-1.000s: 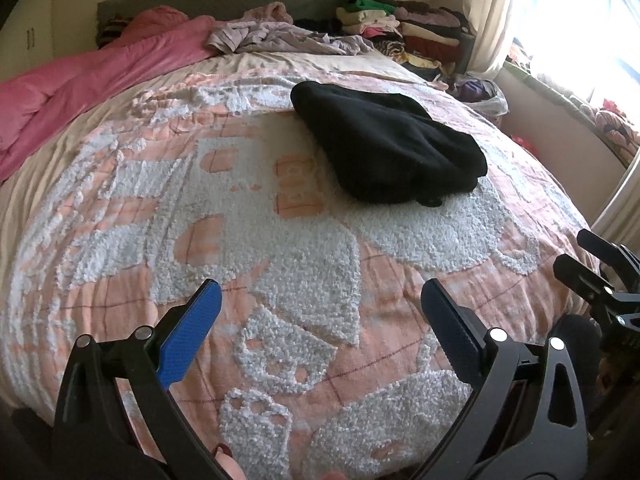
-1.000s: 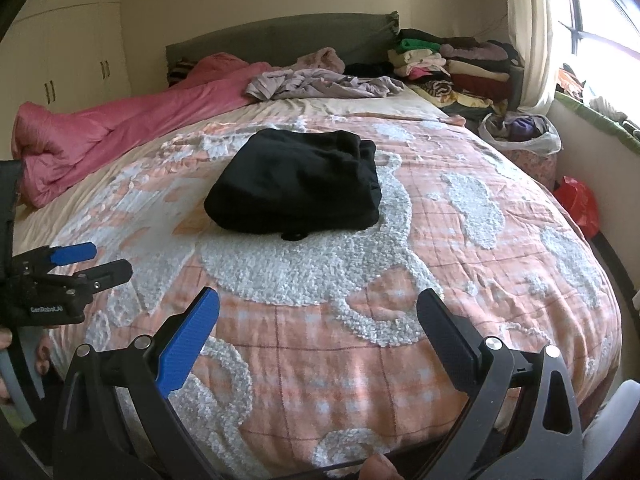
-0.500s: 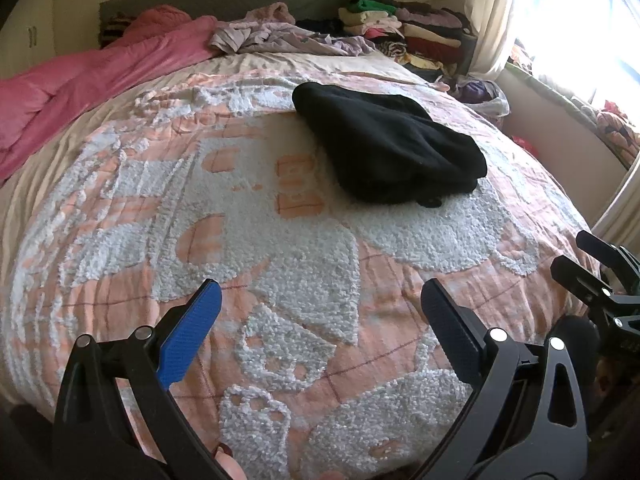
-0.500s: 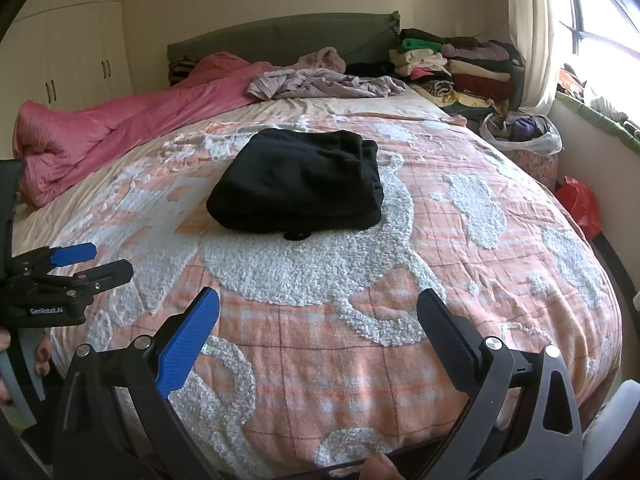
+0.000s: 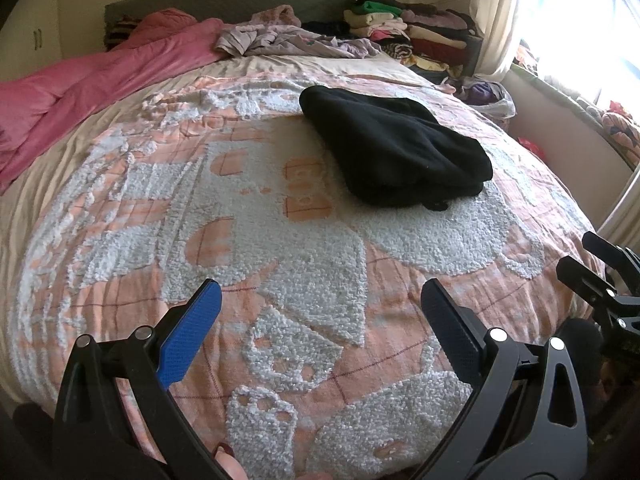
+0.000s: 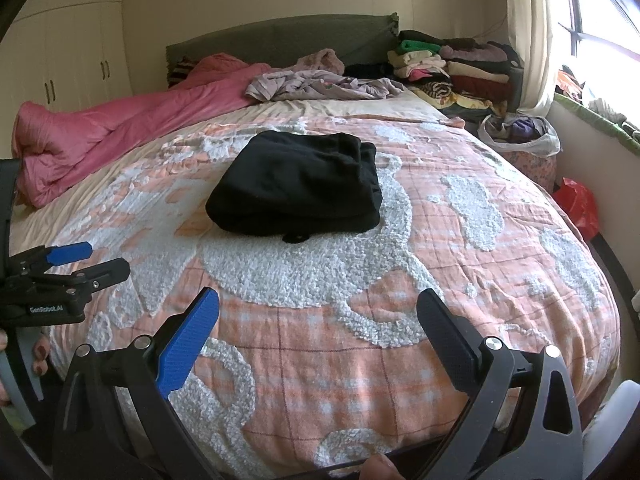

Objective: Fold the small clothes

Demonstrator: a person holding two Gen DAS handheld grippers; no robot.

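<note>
A black garment lies folded into a thick bundle in the middle of the pink-and-white bedspread. Both grippers hover near the foot of the bed, well short of the bundle. My left gripper is open with nothing between its fingers; it also shows at the left edge of the right wrist view. My right gripper is open and empty too, and appears at the right edge of the left wrist view.
A pink duvet is bunched along the left side. Crumpled lilac clothes lie by the grey headboard. Stacks of folded clothes stand at the back right. A plastic bag of clothes and a red bag sit by the window wall.
Both views have drifted very slightly; the black bundle has not moved and both grippers stay open.
</note>
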